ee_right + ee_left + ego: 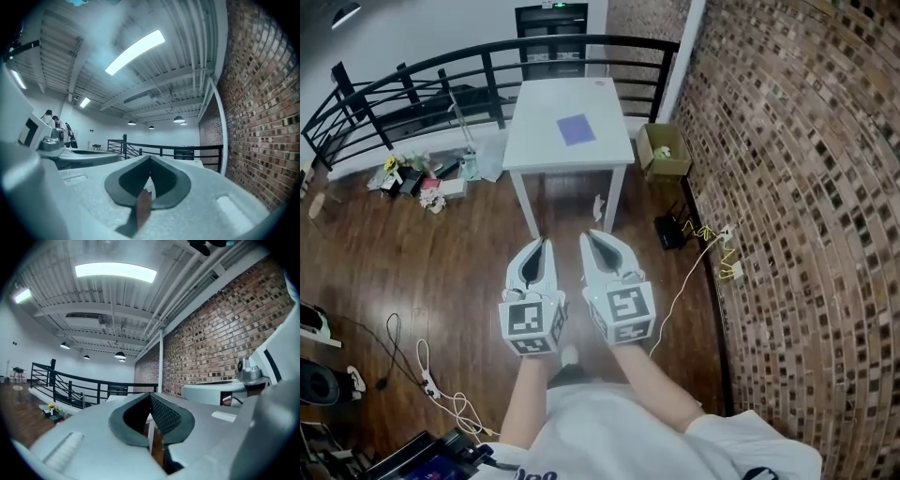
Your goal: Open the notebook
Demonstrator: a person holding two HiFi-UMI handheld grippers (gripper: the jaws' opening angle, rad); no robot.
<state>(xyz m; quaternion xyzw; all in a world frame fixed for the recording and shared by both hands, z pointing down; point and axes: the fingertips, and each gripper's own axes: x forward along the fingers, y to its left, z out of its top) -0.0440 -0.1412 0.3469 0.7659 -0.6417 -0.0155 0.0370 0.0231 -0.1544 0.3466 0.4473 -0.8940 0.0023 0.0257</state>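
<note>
Your left gripper [546, 242], right gripper [589, 234]: jaws together, empty, side by side. At 12 o'clock, well apart: notebook [576, 129] on bench [534, 131]; right gripper slightly nearer.

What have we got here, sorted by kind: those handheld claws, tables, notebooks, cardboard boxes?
Grippers: 2 (left gripper, right gripper)
Table: 1, white
Notebook: 1, purple, lying on the table
Cardboard box: 1, on the floor beside the table
Total: 5
</note>
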